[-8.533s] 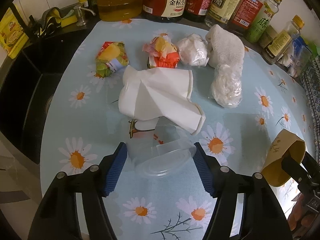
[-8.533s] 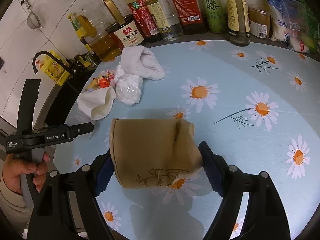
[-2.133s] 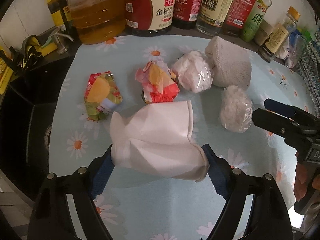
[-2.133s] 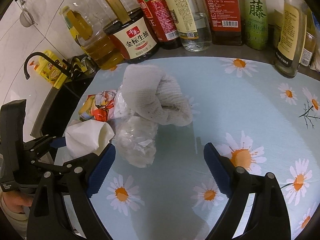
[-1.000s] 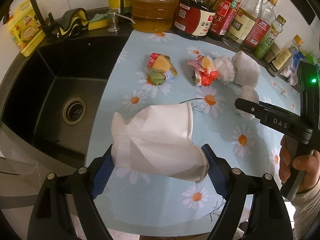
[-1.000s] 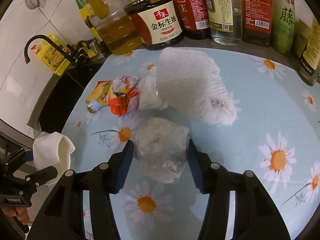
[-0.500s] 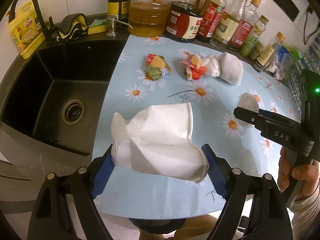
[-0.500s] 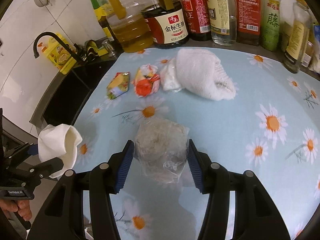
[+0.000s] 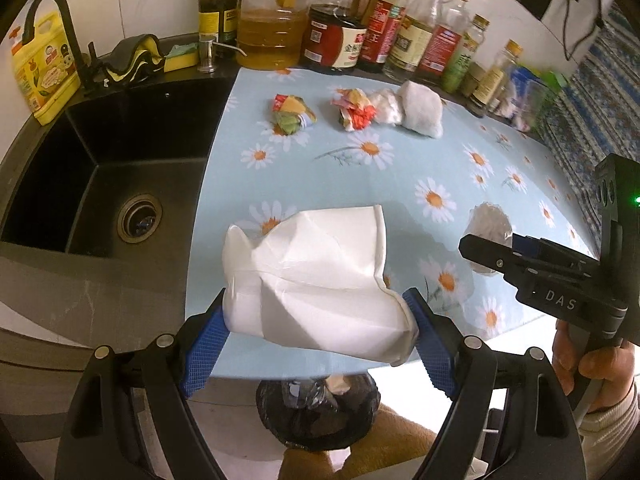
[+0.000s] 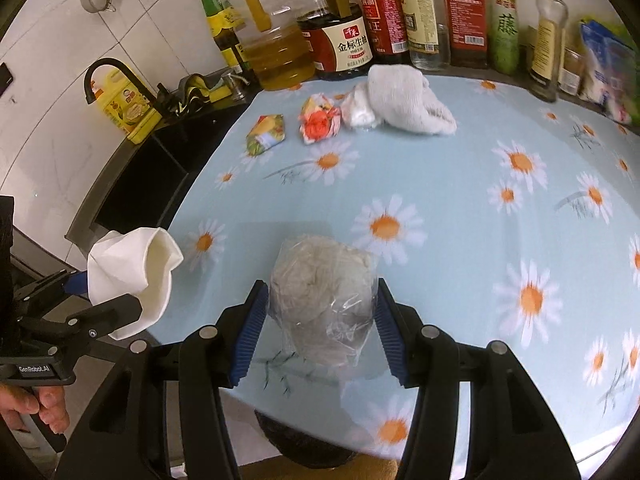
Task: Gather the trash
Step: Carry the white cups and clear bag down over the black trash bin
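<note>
Left wrist: left tool (image 9: 318, 330) clamps crumpled white paper cup (image 9: 316, 280); right tool (image 10: 318, 330) squeezes cling-wrapped wad (image 10: 324, 300).

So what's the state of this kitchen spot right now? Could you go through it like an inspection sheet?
Surface: daisy-print cloth over the counter.
Job's things: crushed paper cup and bagged wad held above the counter's front edge; black-lined bin below; two wrappers, a white wad and a towel lie near the bottles.
Clutter: bottles along the wall.
Grippers: left gripper shut on the cup; right gripper shut on the bagged wad.
Cables: one hangs on the wall.
Surroundings: black sink, tap, sponge.
</note>
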Tool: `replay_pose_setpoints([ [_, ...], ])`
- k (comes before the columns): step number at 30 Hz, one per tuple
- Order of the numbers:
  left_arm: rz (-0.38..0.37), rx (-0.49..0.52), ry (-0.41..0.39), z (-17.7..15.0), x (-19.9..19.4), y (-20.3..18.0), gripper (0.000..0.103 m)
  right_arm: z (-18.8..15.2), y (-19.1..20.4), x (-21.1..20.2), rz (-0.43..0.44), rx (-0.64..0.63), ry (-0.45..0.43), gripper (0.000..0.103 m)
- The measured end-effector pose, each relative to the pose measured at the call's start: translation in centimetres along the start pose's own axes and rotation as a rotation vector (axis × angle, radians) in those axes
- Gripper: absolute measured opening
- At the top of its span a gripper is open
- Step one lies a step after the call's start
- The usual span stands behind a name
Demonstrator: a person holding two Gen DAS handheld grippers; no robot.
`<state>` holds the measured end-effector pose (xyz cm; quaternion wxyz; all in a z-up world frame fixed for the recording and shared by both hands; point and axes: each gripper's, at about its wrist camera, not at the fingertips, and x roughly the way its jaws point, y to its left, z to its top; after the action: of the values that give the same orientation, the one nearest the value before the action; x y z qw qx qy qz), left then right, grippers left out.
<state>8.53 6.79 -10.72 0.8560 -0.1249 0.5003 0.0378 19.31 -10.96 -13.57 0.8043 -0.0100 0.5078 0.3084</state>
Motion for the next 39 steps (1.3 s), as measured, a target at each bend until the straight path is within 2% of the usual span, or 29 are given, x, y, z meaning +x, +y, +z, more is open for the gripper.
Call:
replay_pose_setpoints([
  [9,-0.025,0.034,0.013,-3.5,-1.5,0.9,0.081,-4.2,2.1,-1.4,-0.014,0.035,-0.006,0.054],
  [20,-0.071,0.048,0.056,-8.4,-1.9,1.8,0.081,-8.9,5.0,-1.6,-0.021,0.06,0.038,0.054],
  [28,-0.088,0.042,0.122,-11.5,-0.5,2.4,0.081,-11.8,5.8,-0.5,-0.027,0.082,0.092,0.054],
  [39,-0.083,0.023,0.227,-14.6,3.0,2.4,0.081,-15.9,4.4,2.1,-0.015,0.123,0.204,0.054],
])
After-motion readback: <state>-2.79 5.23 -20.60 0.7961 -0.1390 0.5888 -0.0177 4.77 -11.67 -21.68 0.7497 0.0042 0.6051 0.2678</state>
